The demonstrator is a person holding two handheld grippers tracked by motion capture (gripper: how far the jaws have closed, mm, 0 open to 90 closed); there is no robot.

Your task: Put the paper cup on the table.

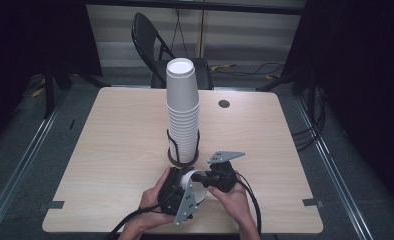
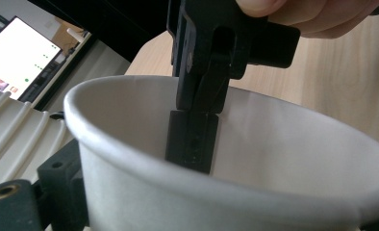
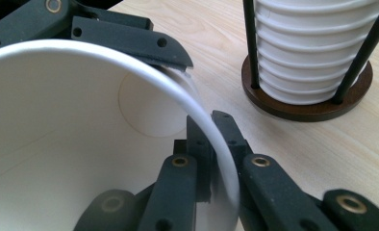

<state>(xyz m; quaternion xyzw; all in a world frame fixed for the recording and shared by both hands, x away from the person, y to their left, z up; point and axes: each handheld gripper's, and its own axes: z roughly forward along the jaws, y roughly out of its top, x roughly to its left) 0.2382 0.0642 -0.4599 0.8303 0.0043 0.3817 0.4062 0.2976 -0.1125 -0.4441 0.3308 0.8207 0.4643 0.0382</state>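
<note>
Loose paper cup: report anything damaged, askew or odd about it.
The loose paper cup is lying tipped over, not upright. Where the left gripper clamps it, the rim looks slightly crumpled. The right gripper pinches the rim, one jaw inside. Nothing spilled.

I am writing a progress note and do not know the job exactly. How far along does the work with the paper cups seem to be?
Done: one paper cup is apart from the tall stack in its wooden holder.
In hand: both grippers are on this cup. The left gripper holds its outside; the right gripper pinches the rim, one jaw inside and one outside.
Left: the cup is not set anywhere yet; which way it goes, I cannot tell.
</note>
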